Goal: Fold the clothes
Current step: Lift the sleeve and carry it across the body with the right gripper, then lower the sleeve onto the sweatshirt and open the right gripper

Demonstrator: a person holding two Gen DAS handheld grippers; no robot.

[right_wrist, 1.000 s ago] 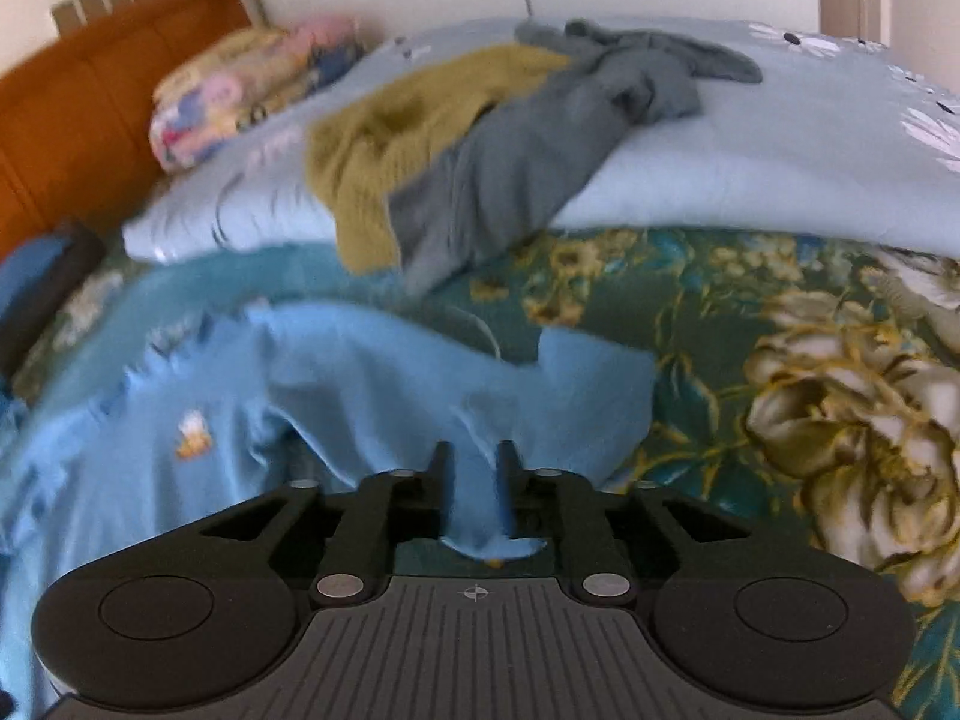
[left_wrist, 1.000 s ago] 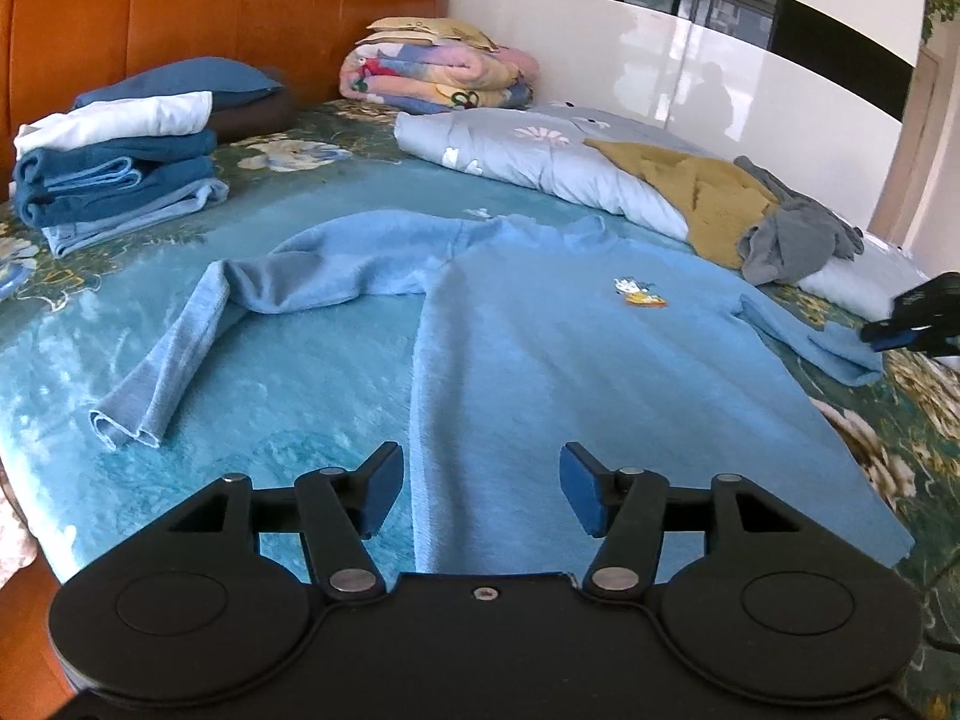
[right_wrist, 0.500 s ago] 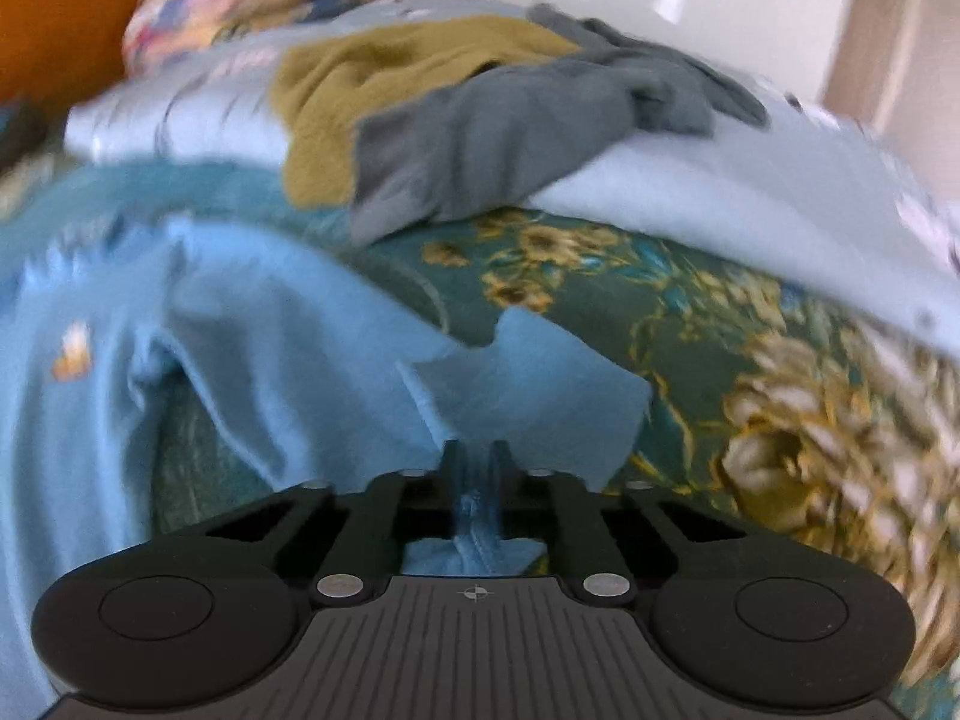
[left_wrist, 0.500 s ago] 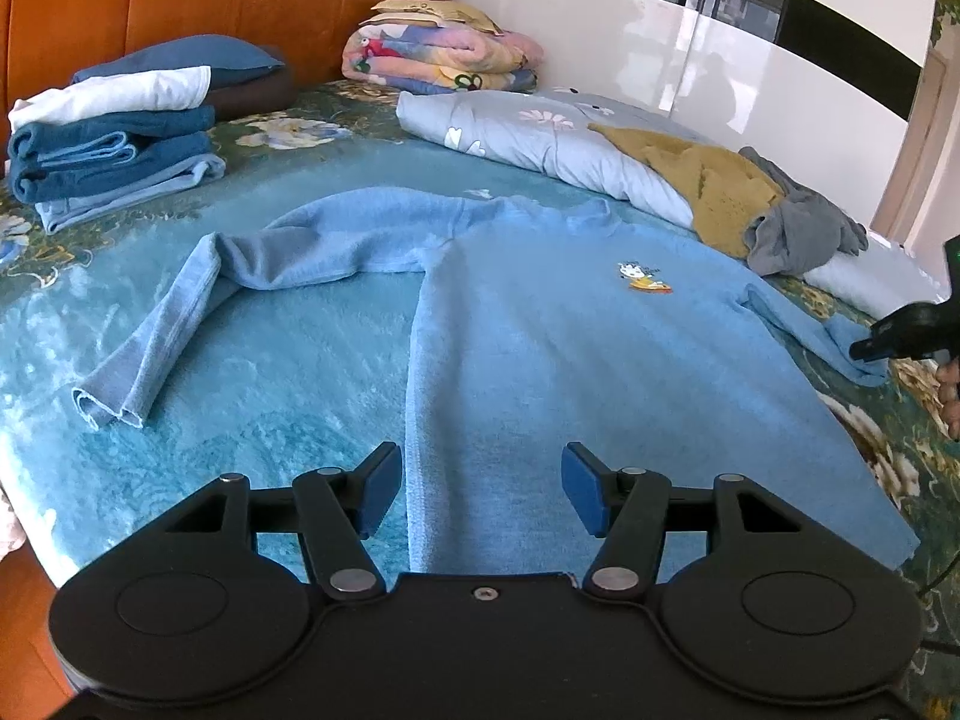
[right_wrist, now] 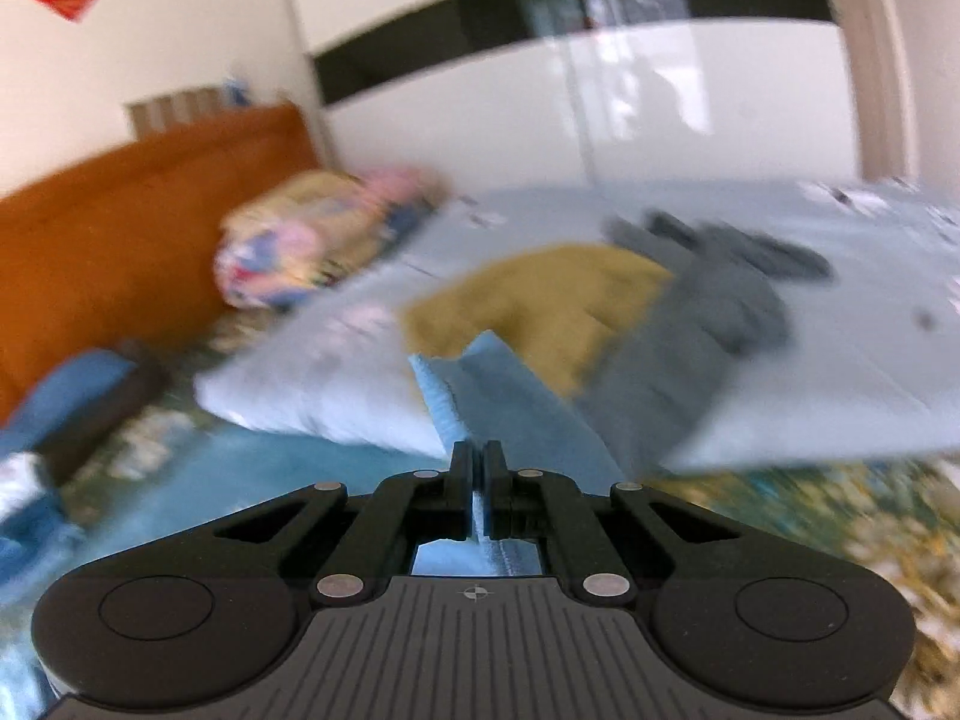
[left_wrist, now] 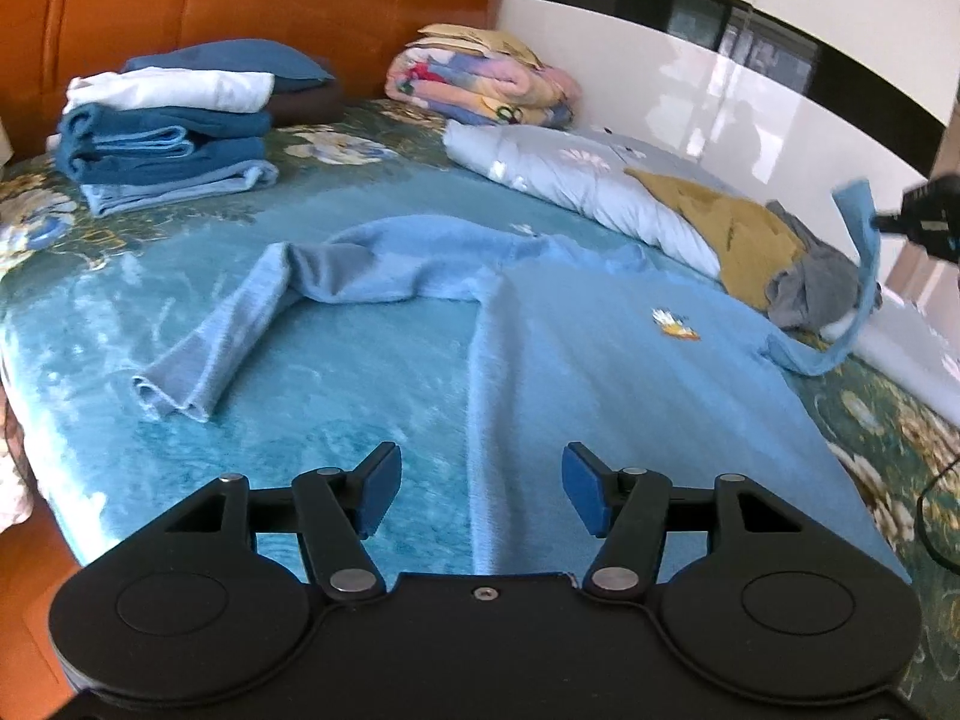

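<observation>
A light blue long-sleeved sweater (left_wrist: 606, 372) with a small duck badge lies spread on the bed. Its left sleeve (left_wrist: 240, 330) lies bent on the blanket. My left gripper (left_wrist: 477, 489) is open and empty, just above the sweater's hem. My right gripper (right_wrist: 478, 468) is shut on the cuff of the right sleeve (right_wrist: 492, 384) and holds it raised in the air. In the left wrist view the right gripper (left_wrist: 888, 221) shows at the far right with the sleeve (left_wrist: 864, 258) hanging down from it.
A stack of folded clothes (left_wrist: 168, 132) sits at the back left by the orange headboard (left_wrist: 240, 6). A rolled quilt (left_wrist: 480, 84), a pale blue duvet (left_wrist: 570, 180), a mustard garment (left_wrist: 720, 228) and a grey garment (left_wrist: 816, 288) lie along the back.
My right gripper has lifted the right sleeve's cuff off the bed, high into the air. The left gripper has stayed open over the hem.
</observation>
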